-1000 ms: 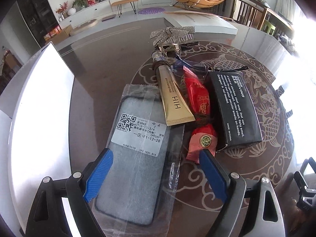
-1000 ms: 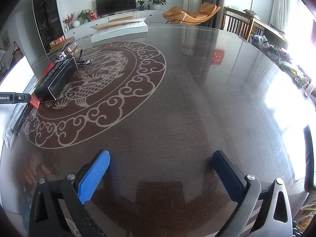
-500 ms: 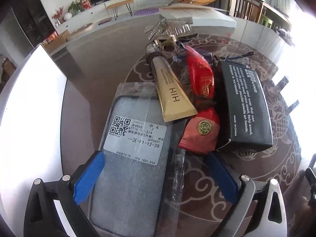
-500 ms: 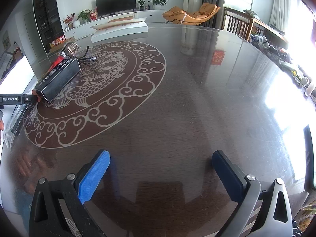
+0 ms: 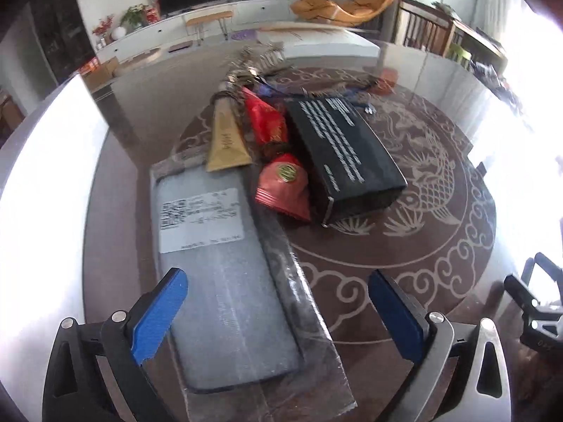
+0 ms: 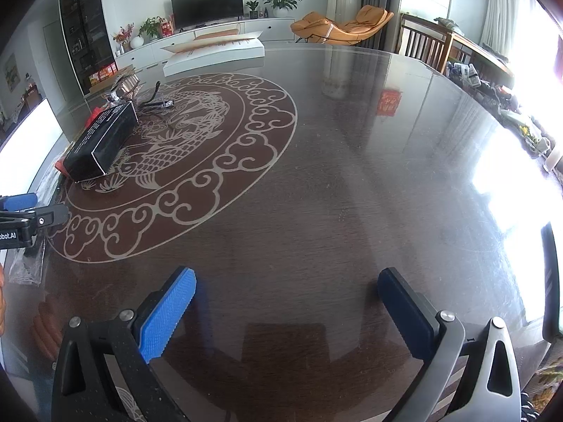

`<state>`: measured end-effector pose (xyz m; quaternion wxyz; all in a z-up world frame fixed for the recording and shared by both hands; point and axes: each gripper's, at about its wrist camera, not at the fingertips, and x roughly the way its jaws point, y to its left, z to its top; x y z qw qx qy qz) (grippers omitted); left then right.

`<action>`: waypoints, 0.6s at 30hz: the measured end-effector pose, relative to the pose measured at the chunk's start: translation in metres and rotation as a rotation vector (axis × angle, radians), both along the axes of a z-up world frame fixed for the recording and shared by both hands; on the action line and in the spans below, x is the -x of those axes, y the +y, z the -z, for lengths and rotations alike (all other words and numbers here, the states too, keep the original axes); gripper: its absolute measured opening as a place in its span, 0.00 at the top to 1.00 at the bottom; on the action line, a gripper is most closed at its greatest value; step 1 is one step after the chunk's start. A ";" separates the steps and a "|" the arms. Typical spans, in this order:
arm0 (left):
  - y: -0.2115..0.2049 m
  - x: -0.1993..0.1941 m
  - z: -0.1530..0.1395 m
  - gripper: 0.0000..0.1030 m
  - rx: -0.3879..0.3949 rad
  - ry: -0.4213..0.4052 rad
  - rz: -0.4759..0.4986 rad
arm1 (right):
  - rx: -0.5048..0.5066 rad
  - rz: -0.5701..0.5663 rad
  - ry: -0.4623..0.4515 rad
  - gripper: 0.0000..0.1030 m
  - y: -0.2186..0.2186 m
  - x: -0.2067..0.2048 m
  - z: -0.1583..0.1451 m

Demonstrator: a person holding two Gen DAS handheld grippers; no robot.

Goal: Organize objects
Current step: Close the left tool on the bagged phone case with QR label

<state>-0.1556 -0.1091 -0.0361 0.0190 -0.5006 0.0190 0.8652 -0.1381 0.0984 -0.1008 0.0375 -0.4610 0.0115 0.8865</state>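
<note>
In the left wrist view my left gripper (image 5: 278, 292) is open above the near end of a clear plastic bag holding a grey phone case with a white label (image 5: 225, 274). Beyond it lie a gold tube (image 5: 225, 140), two red packets (image 5: 285, 190), a black box with white text (image 5: 345, 154) and a silver hair clip (image 5: 257, 58). In the right wrist view my right gripper (image 6: 286, 292) is open and empty over bare dark table (image 6: 352, 193). The black box (image 6: 102, 140) lies far left there, with the left gripper's finger (image 6: 21, 202) at the left edge.
The round dark table carries a pale dragon and cloud pattern (image 6: 197, 154). A black cable or clip (image 6: 158, 100) lies behind the box. A flat white box (image 6: 214, 51) sits at the far edge. Chairs (image 6: 425, 47) stand beyond the table on the right.
My left gripper has pulled back and swung left, so the bagged case now lies between its fingers and the pile looks farther away. The right gripper has stayed still.
</note>
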 end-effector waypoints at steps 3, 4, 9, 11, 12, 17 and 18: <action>-0.028 0.005 -0.013 0.00 -0.018 0.035 -0.102 | 0.000 0.000 0.000 0.00 0.000 0.000 0.000; -0.034 0.007 -0.010 0.00 -0.020 0.023 -0.114 | 0.000 0.000 0.000 0.00 0.000 0.000 0.000; -0.031 0.023 0.014 0.00 0.057 -0.040 -0.138 | 0.000 0.000 0.000 0.00 0.000 0.000 0.000; -0.027 0.031 0.022 0.00 0.057 -0.055 -0.134 | 0.000 0.000 0.000 0.00 0.000 0.000 0.000; -0.027 0.034 0.023 0.00 0.037 -0.053 -0.136 | 0.000 0.000 0.000 0.00 0.000 0.000 0.000; -0.033 0.045 0.024 0.00 -0.011 -0.040 -0.158 | 0.000 0.001 0.001 0.00 0.000 0.000 0.000; -0.033 0.046 0.024 0.00 -0.011 -0.037 -0.159 | 0.000 0.001 0.001 0.00 0.000 0.000 0.000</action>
